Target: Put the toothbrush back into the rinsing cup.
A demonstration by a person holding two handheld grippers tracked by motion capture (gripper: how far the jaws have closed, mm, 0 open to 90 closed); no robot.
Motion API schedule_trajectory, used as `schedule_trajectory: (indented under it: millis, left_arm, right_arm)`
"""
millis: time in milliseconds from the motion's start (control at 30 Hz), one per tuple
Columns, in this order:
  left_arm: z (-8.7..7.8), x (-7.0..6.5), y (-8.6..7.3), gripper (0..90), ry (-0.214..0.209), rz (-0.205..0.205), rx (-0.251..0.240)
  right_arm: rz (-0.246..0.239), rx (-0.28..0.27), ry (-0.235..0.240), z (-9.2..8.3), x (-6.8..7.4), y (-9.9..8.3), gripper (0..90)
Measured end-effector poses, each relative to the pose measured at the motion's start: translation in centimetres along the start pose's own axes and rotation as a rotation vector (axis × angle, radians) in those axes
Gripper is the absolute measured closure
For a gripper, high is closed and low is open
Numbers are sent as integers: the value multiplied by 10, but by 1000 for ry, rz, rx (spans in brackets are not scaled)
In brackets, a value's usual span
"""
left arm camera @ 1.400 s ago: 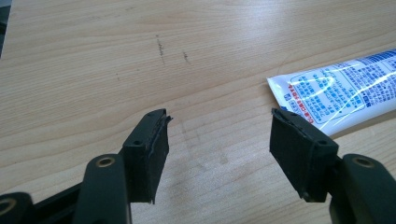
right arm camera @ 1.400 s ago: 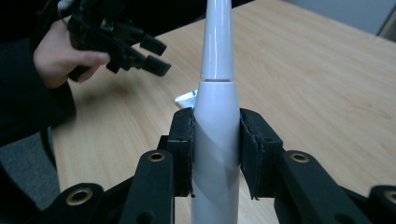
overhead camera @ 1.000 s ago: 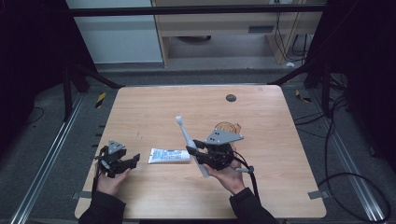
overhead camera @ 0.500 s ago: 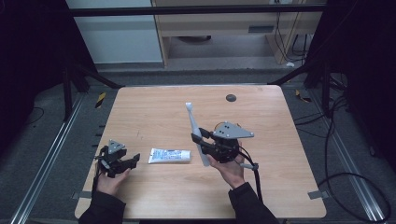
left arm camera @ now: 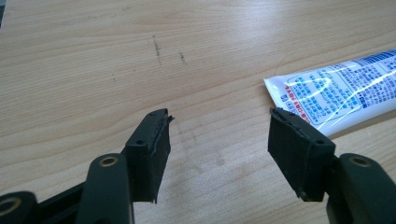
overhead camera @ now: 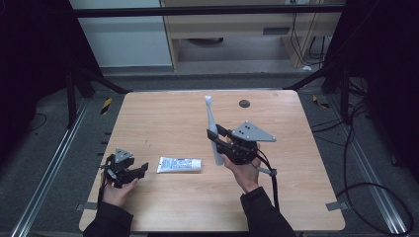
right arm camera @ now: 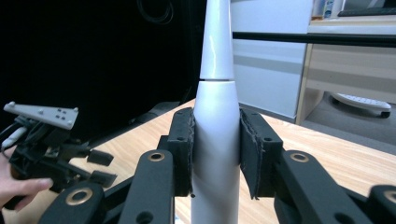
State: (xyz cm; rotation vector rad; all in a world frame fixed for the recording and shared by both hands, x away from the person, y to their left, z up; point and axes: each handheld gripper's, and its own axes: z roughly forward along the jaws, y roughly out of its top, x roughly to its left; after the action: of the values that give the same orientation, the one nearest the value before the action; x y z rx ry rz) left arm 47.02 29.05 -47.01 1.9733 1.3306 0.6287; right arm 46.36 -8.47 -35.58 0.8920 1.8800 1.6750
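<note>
A white electric toothbrush (overhead camera: 212, 129) stands nearly upright above the middle of the wooden table (overhead camera: 163, 118), brush head up. My right gripper (overhead camera: 217, 139) is shut on its thick handle; in the right gripper view both pads press the white body (right arm camera: 215, 135). A white toothpaste tube with blue print (overhead camera: 179, 164) lies flat on the table between the hands. My left gripper (overhead camera: 140, 170) rests low at the front left, open, jaws pointing toward the tube. In the left gripper view the tube's flat end (left arm camera: 327, 95) lies just beyond the right jaw, untouched.
A small dark round hole (overhead camera: 244, 103) marks the table's far right part. Black frame posts and cables stand around the table. A wooden cabinet sits beyond the far edge. Faint scratches (left arm camera: 156, 45) mark the wood ahead of the left gripper.
My right gripper has lifted the toothbrush and swung it from leaning left to nearly upright, drifting right and farther from the tube. The left gripper and the tube have stayed put.
</note>
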Motion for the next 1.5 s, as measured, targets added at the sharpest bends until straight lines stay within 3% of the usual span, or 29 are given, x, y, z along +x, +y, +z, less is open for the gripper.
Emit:
schedule_trajectory:
  millis: [500,933,1500]
  left_arm:
    - [0,0,0,384,0,-1,-1]
    - [0,1,0,386,0,-2,-3]
    - [0,1,0,388,0,-2,-4]
  right_arm:
    - [44,-95,-91,-8,-19,14,675]
    - [51,-127,-190,-11,-40,21,675]
    - [58,-137,-302,-14,-67,16,675]
